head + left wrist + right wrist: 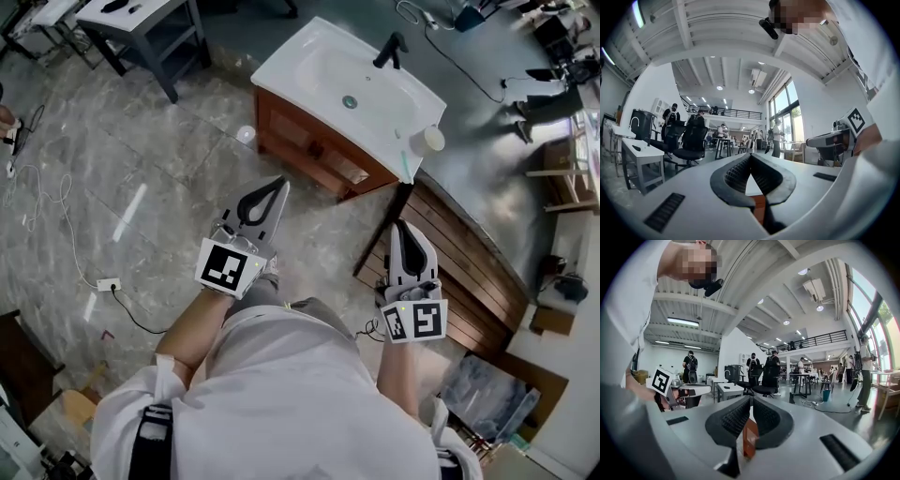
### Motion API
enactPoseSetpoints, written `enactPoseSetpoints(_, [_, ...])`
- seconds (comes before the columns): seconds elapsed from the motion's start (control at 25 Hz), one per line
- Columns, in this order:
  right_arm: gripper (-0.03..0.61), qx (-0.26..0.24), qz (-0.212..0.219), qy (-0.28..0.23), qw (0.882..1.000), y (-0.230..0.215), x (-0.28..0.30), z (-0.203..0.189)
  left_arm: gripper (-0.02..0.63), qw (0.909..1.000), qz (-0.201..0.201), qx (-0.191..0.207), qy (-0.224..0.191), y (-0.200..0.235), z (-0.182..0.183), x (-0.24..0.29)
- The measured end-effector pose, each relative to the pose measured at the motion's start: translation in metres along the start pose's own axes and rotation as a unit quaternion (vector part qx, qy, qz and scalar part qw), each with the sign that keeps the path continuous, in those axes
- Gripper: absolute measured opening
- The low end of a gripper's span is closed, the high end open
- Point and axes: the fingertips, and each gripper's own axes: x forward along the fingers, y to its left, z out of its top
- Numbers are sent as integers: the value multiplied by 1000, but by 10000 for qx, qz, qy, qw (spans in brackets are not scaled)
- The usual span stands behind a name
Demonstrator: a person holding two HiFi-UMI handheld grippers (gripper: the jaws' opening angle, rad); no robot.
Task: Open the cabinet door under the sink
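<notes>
Two grippers are held out above the stone floor (pixel 169 141), well apart from the cabinet. The left gripper (pixel 277 187) is seen with its fingers (pixel 733 176) brought together at the tips, and nothing is gripped between them. Ahead, the wooden cabinet (pixel 300 141) is set under the white sink (pixel 281 58), and its door (pixel 339 167) appears shut. The right gripper (pixel 401 227) is likewise seen with its fingers (pixel 768 420) touching at the tips and empty. A cup (pixel 428 140) is stood on the sink's right corner.
</notes>
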Motion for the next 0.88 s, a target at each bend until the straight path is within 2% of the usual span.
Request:
enactPoseSetpoints(0.32, [46,-38,-210,-130,9997,-17,20,11,12,9998,-178,-30,-34,9,0,27])
enactPoseSetpoints(0.64, [46,-164,-10,-451,9989,-49,34,29,12,9998,-21,164,-146,-3,9,53])
enactPoseSetpoints(0.88, [46,-31,131,-377,9992,-77,43,20,12,9997,150,192,-39,-10,10,74])
